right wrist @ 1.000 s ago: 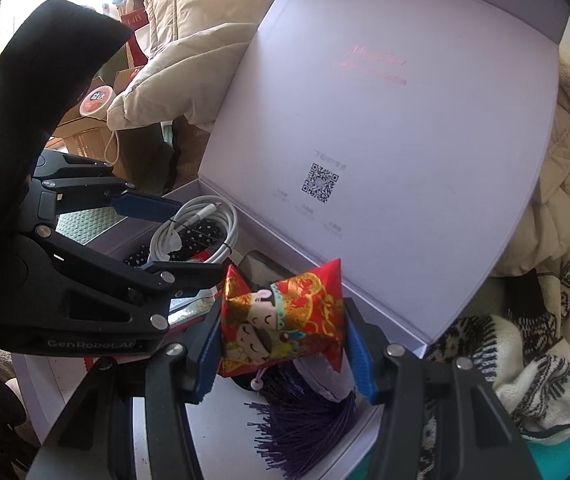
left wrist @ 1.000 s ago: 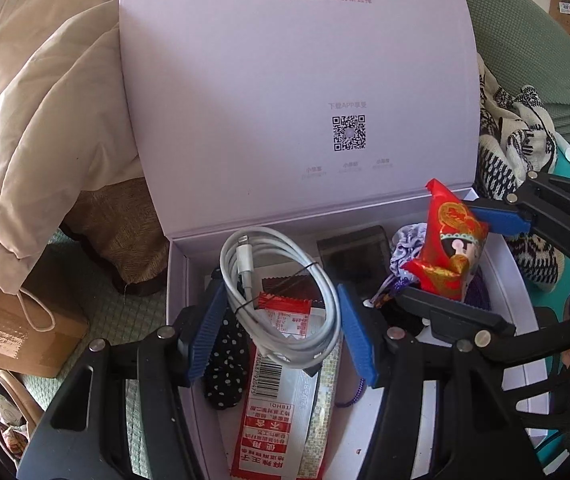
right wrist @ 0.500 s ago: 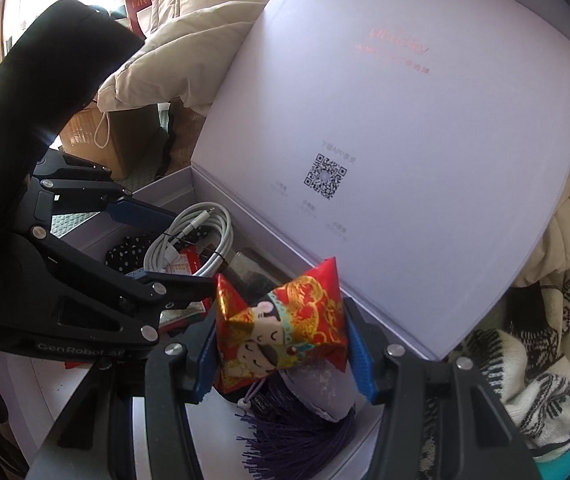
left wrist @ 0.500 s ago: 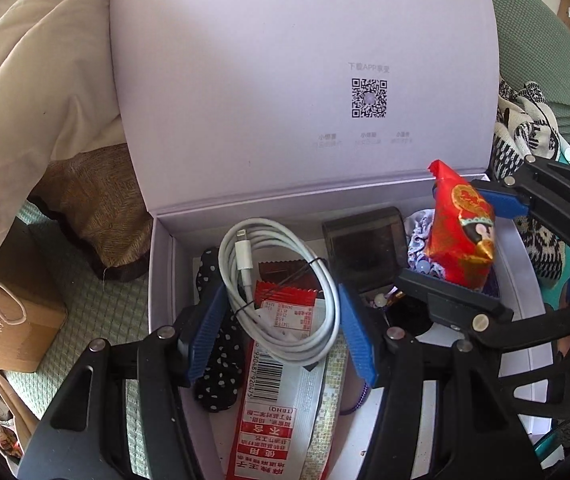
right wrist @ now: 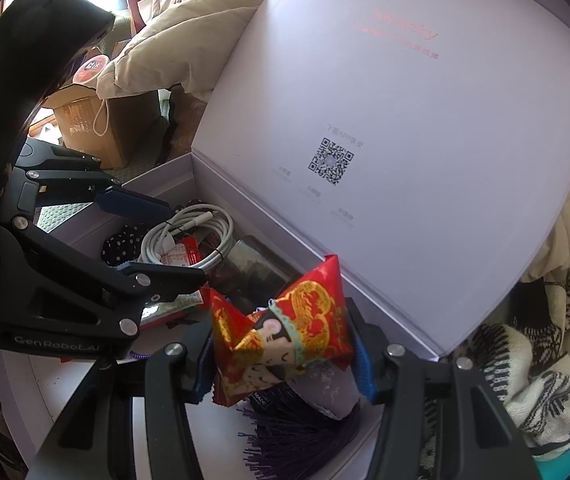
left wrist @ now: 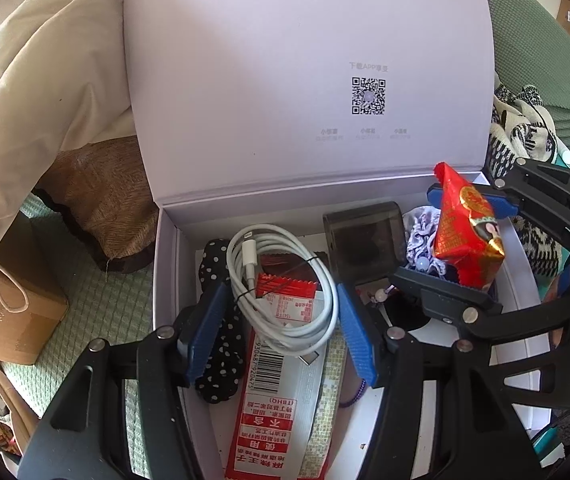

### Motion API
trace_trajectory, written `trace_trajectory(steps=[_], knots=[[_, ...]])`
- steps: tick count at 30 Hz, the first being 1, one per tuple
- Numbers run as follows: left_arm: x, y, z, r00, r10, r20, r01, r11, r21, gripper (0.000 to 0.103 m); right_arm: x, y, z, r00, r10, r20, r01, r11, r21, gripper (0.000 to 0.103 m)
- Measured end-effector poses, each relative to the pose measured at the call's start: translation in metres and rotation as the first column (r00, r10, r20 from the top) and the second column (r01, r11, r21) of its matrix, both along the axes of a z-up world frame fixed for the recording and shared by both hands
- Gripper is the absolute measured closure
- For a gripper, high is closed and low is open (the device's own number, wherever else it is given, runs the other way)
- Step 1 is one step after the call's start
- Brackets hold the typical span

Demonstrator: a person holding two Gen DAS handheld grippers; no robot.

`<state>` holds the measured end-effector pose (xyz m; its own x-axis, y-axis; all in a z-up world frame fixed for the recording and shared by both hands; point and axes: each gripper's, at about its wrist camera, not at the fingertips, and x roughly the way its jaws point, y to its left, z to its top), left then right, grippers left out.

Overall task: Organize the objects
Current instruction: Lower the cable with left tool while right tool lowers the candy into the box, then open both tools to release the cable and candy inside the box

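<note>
An open lavender box [left wrist: 167, 264] with its lid up holds several items. My left gripper [left wrist: 281, 334] is shut on a coiled white charging cable [left wrist: 285, 280] just above the box's left half; the cable also shows in the right wrist view [right wrist: 189, 236]. My right gripper [right wrist: 285, 356] is shut on a red and gold sachet [right wrist: 285, 328] over the box's right half, above a purple tassel [right wrist: 297, 428]. The sachet also shows in the left wrist view [left wrist: 465, 236].
Inside the box lie a red and white snack packet [left wrist: 273, 392], a black polka-dot cloth [left wrist: 221, 352], a dark translucent case [left wrist: 361, 236] and a lilac pouch [left wrist: 421, 236]. A beige jacket [left wrist: 33, 92], a brown paper bag [left wrist: 1, 316] and a patterned knit [right wrist: 545, 364] surround the box.
Both grippers have moved down and forward into the box with the cable and the sachet still held. The box lid looms closer in both views.
</note>
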<state>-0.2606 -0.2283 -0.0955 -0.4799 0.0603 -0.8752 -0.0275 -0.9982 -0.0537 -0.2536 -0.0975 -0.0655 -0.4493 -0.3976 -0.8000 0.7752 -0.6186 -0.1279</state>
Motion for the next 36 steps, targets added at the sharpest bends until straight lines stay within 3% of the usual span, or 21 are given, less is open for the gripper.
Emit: trace_trajectory(steps=[19,24,28,29,36], knots=[[0.026,-0.011,0.038,0.996,0.059,-0.071,-0.059,0.998,0.007,0.047,0.029,-0.002,0.024,0.997,0.0,-0.081,-0.002,1.0,-0.024,0.047],[0.039,-0.01,0.049,0.993,0.071,-0.091,-0.07,0.997,0.011,0.047,0.026,-0.021,0.033,0.996,-0.014,-0.092,0.011,0.999,-0.034,0.047],[0.04,-0.014,0.061,0.991,0.083,-0.106,-0.082,0.997,0.013,0.047,0.039,0.012,0.051,0.994,-0.029,-0.104,0.023,0.998,-0.055,0.047],[0.036,0.001,0.062,0.99,0.083,-0.111,-0.082,0.997,0.011,0.047,0.041,0.013,0.054,0.994,-0.033,-0.106,0.027,0.998,-0.059,0.047],[0.055,-0.01,0.092,0.982,0.1,-0.16,-0.101,0.995,0.004,0.042,0.053,0.026,0.088,0.99,-0.071,-0.12,0.06,0.994,-0.087,0.047]])
